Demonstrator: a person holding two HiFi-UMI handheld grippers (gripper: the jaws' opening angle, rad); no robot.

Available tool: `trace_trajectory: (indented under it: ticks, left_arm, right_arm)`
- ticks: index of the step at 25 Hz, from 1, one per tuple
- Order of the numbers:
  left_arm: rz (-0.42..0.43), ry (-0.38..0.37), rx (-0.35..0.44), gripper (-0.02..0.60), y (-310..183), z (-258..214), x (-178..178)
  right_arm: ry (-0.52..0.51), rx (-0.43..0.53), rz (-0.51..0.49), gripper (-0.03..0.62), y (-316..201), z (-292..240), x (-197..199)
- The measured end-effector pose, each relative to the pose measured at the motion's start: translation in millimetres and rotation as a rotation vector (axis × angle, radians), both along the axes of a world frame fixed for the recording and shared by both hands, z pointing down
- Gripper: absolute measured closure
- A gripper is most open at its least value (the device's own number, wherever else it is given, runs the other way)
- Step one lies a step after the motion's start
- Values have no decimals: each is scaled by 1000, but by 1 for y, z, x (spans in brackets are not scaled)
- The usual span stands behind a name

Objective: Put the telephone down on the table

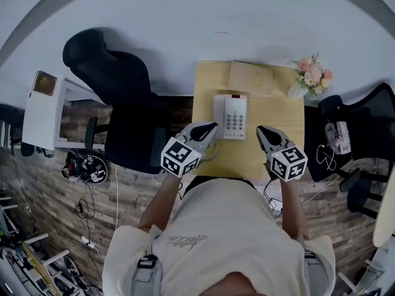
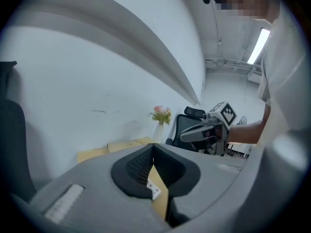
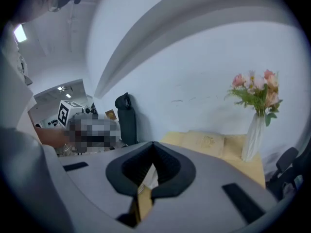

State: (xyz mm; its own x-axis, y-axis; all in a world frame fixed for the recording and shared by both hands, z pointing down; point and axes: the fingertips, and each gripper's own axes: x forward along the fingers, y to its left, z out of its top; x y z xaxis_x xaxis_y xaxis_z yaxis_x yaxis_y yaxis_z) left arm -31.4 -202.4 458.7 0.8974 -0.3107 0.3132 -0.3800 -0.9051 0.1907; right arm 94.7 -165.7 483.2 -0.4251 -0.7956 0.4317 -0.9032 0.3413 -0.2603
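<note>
Hovering in the head view: telephone (image 1: 230, 116) lies flat on the table (image 1: 207, 85), centre frame, with left gripper (image 1: 210, 129) and right gripper (image 1: 261, 131) just below it, apart from it. Left gripper view: jaws together, nothing between. Right gripper view: same, closed and empty. Placement looks done; best to back off without nudging the phone.

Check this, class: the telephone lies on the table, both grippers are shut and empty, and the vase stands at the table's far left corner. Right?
Not quite. The head view shows the vase at the table's far right corner, not left. The telephone does lie on the table, and the left gripper and right gripper are shut and empty.
</note>
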Motion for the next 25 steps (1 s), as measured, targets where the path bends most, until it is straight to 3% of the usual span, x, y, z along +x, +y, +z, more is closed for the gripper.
trace_trajectory:
  ticks: [6, 14, 19, 23, 25]
  left_arm:
    - [-18, 126, 112, 565, -11, -66, 2]
    - [-61, 178, 254, 565, -40, -129, 4]
    - [-83, 180, 345, 565, -58, -166, 2]
    - [-152, 126, 446, 563, -75, -185, -2]
    - [-160, 123, 457, 564, -76, -191, -1]
  right_arm:
    - [6, 137, -23, 592, -13, -64, -7]
    - [45, 295, -9, 592, -38, -132, -8]
    - [73, 361, 0, 592, -50, -163, -9]
    - [111, 421, 11, 592, -53, -188, -6]
    - [127, 446, 21, 592, -53, -198, -4]
